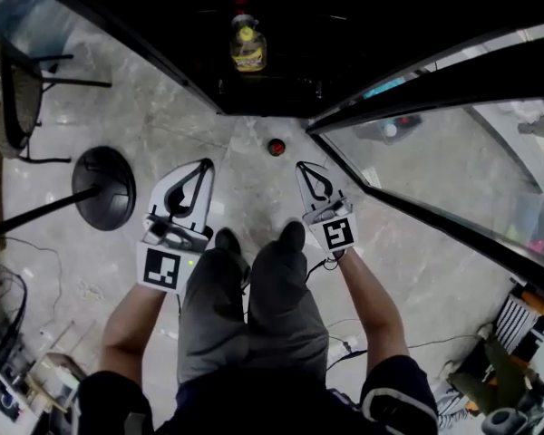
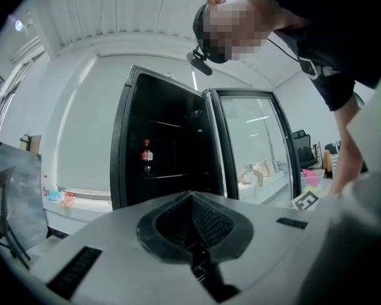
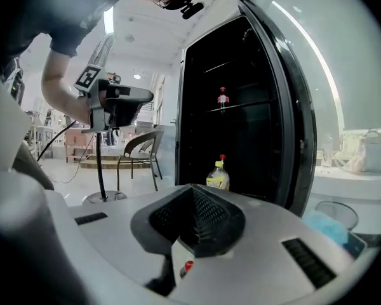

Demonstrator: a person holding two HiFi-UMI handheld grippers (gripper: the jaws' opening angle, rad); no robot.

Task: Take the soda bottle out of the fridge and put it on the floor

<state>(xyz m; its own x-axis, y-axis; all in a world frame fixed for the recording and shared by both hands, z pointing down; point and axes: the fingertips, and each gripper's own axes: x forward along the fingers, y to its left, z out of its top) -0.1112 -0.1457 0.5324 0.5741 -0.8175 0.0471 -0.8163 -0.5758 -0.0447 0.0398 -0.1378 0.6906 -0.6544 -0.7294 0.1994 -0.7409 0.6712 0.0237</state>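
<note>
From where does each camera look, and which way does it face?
Head view: on the person's head, facing steeply down at grey floor; shows legs, forearms, left gripper, right gripper.
Left gripper view: on that gripper, facing the open black fridge; shows its shut jaws.
Right gripper view: likewise; shows shut jaws, left forearm.
Shared by gripper views: red-labelled soda bottle on a shelf.

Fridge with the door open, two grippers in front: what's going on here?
A person stands at the open fridge, a gripper in each hand. The left gripper and right gripper both have their jaws shut on nothing. Inside, a yellow-labelled bottle sits on the bottom shelf and a red-labelled bottle higher up. A red-capped thing, probably a bottle seen from above, stands on the floor.
</note>
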